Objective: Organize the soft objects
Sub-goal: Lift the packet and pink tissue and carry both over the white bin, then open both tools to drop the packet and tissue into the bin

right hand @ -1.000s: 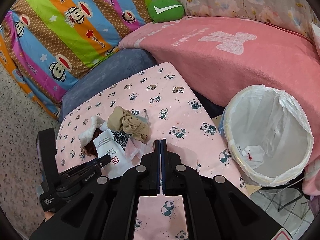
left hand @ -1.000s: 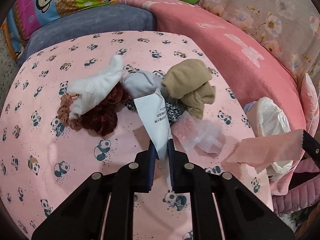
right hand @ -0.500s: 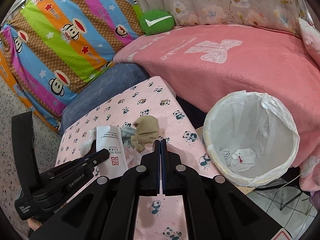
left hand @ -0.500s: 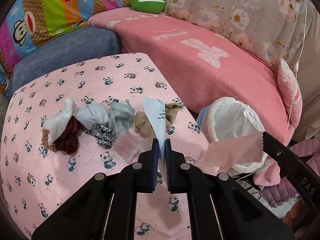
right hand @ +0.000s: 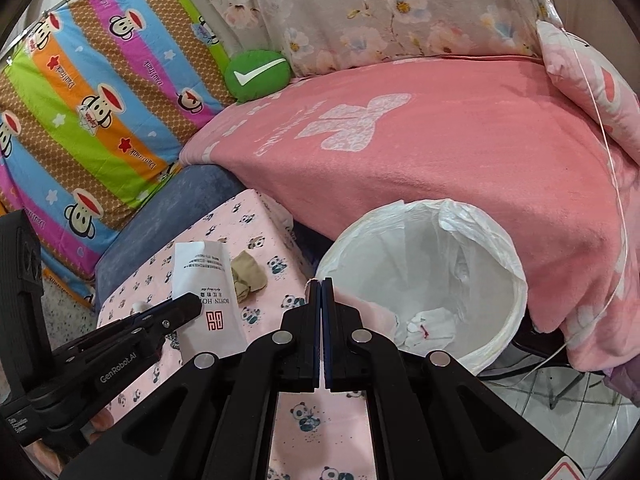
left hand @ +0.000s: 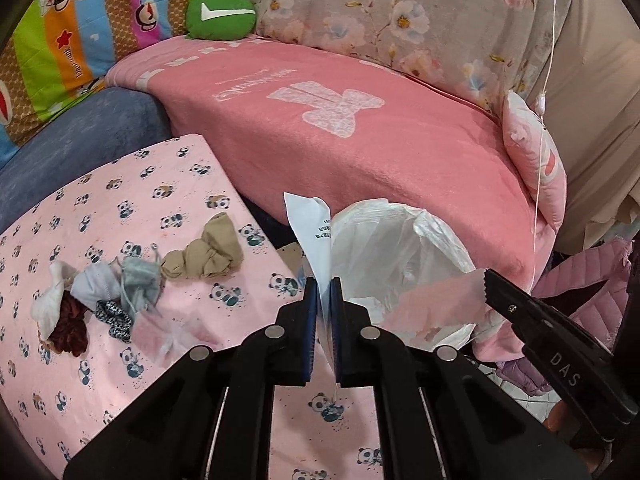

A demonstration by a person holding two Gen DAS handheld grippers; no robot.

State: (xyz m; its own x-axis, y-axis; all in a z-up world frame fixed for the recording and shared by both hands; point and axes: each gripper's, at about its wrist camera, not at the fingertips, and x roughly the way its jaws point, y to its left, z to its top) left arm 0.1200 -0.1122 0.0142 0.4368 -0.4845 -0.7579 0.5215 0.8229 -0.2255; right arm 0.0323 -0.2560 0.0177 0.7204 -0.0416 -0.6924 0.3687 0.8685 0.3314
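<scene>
"GenRobot.AI" on left claw (right hand: 188,308), "DAS" on right claw (left hand: 486,280)

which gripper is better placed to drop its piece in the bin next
Probably the right. The right gripper, shut on the pink wrapper, sits at the lined bin's rim. The left gripper holds its white packet back over the panda cloth.

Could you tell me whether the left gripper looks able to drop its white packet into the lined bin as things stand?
Probably yes. The left gripper is shut on the white packet, the lined bin stands open-topped just beyond the table edge, and nothing appears to block the way.
</scene>
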